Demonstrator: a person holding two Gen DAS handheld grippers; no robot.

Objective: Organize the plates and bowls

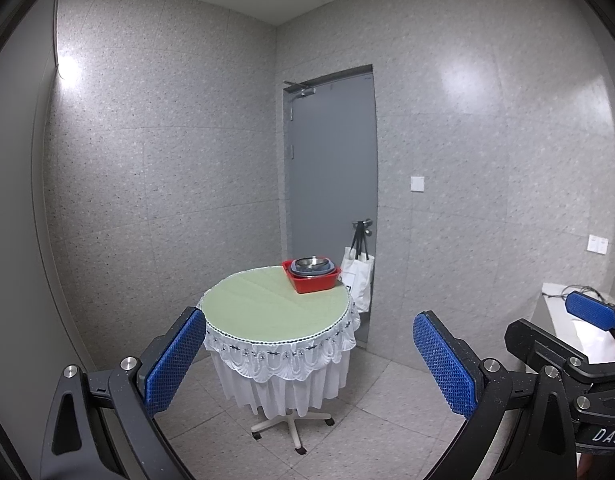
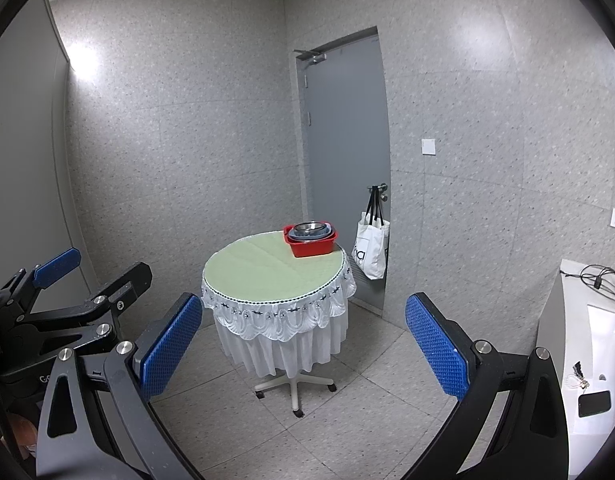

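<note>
Across the room, on the round surface [image 2: 267, 268] | red bin [image 2: 312, 245] at far edge holds nested bowls [image 2: 310, 229], metal one topmost | left gripper [image 1: 309, 360] and right gripper [image 2: 303, 348] fingers spread wide, empty, well back | stage: either stacked already or awaiting unpacking.

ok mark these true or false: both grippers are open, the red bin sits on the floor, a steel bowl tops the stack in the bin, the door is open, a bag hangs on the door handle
1. Both the left gripper and right gripper are open: true.
2. The red bin sits on the floor: false, it is on the table.
3. A steel bowl tops the stack in the bin: true.
4. The door is open: false, it is shut.
5. A bag hangs on the door handle: true.
</note>
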